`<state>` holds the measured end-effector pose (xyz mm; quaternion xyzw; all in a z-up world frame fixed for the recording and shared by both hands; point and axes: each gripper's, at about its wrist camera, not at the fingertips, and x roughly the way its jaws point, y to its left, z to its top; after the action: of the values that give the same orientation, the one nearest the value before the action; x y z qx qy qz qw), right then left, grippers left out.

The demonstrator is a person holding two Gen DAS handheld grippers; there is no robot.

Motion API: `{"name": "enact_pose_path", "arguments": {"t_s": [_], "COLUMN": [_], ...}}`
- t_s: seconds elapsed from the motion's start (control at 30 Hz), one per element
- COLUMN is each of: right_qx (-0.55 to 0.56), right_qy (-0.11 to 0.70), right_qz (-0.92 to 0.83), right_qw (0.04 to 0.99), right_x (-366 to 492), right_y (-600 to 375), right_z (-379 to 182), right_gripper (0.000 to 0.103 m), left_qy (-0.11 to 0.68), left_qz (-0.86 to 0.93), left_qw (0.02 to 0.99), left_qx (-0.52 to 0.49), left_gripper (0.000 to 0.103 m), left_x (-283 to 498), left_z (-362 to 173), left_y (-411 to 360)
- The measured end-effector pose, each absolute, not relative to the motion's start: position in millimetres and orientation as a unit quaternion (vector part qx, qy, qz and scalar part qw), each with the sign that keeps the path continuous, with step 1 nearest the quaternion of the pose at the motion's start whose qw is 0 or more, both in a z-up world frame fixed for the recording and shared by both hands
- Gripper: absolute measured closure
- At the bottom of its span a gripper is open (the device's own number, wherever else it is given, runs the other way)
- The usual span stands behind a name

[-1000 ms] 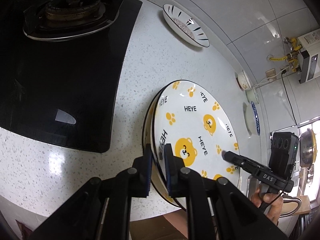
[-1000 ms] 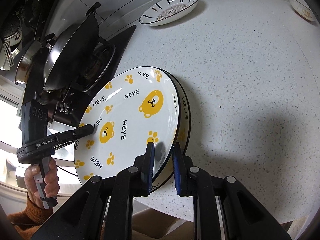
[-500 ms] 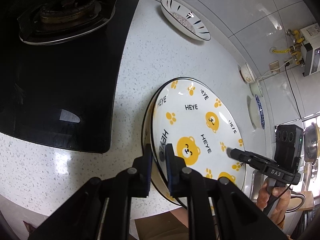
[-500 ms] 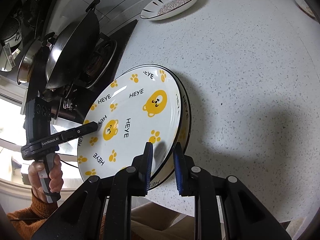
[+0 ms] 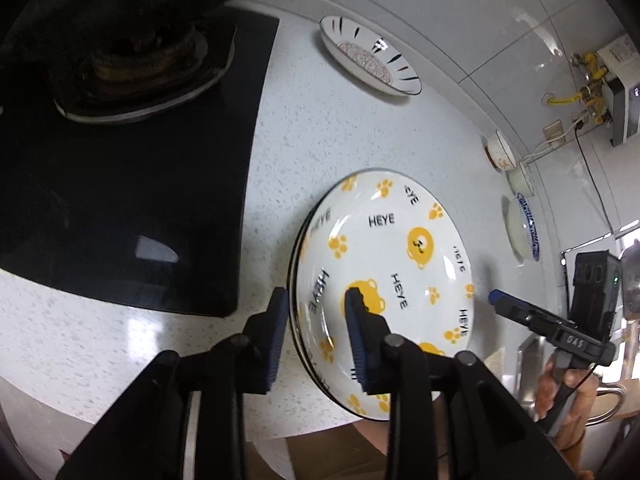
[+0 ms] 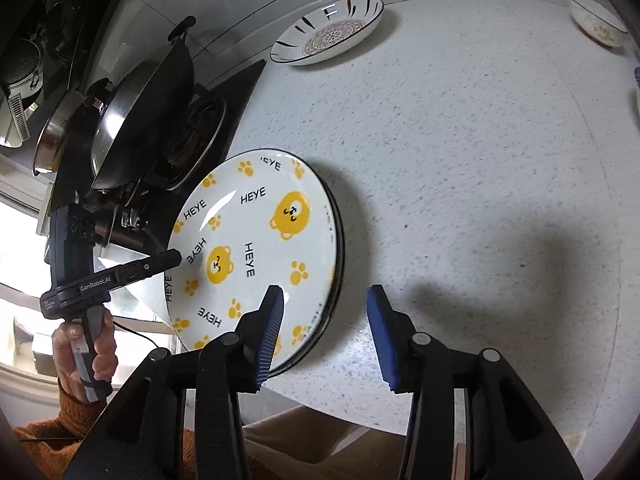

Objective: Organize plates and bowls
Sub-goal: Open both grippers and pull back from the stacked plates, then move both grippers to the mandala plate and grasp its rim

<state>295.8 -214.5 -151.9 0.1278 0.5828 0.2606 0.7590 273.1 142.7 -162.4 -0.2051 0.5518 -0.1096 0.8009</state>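
In my left wrist view, my left gripper (image 5: pixel 314 334) is spread apart, and its two blue pads stand on both sides of the near rim of the bear plate (image 5: pixel 400 256) without pressing it; one pad is over the countertop (image 5: pixel 340 120) and the other is over the plate face. The plate lies on another plate of the same kind, of which I see only the dark edge, near the front of the counter and just beside the black stove (image 5: pixel 132 184). Far behind it, near the wall, rests a striped dish (image 5: pixel 370 56), and at the right side there are a small bowl (image 5: pixel 502 152) and a blue-rimmed plate (image 5: pixel 524 232). My right gripper (image 5: pixel 496 298) is just beside the plate edge, apart from it. In my right wrist view, my right gripper (image 6: pixel 326 332) is also released and wide; the left pad is over the plate rim and the right pad is over the bare counter. The bear plate (image 6: pixel 260 248) lies flat on the stack. The left gripper (image 6: pixel 176 257) has its tip at the opposite rim of the plate. A wok (image 6: pixel 144 116) sits on the stove, and the striped dish (image 6: pixel 326 36) is at the back.
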Motion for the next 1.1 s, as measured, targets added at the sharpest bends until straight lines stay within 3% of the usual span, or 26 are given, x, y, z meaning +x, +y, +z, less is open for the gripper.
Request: {"name": "enact_pose_path", "arguments": {"t_s": [0.27,0.37,0.4,0.53,0.77,0.93,1.1], "right_qx": [0.125,0.127,0.126,0.108,0.126,0.145,0.177], "right_qy": [0.547,0.524,0.515,0.48,0.462,0.453,0.465], "right_qz": [0.248,0.237,0.233,0.209,0.224,0.245,0.281], "right_qw": [0.79,0.808,0.815,0.845,0.849,0.845,0.821], "right_x": [284,280,278,272,281,300,345], "right_y": [-231,-242,-245,-254,-266,-272,-273], "right_z": [-130,-116,-110,-93,-85,-82,-91], "right_gripper": [0.06,0.059,0.056,0.048,0.043,0.023,0.015], "left_qy": [0.45,0.393,0.378,0.403,0.417,0.434,0.464], "left_qz": [-0.104,-0.104,-0.109,-0.144,-0.109,-0.113,-0.142], "left_qw": [0.872,0.907,0.914,0.896,0.897,0.887,0.868], "left_qx": [-0.165,-0.114,-0.104,-0.117,-0.101,-0.109,-0.108], "left_gripper": [0.072,0.043,0.041,0.041,0.041,0.041,0.039], "left_x": [241,225,222,225,252,303,383], "left_z": [-101,-75,-71,-68,-66,-68,-76], "left_y": [150,146,145,143,124,104,79]}}
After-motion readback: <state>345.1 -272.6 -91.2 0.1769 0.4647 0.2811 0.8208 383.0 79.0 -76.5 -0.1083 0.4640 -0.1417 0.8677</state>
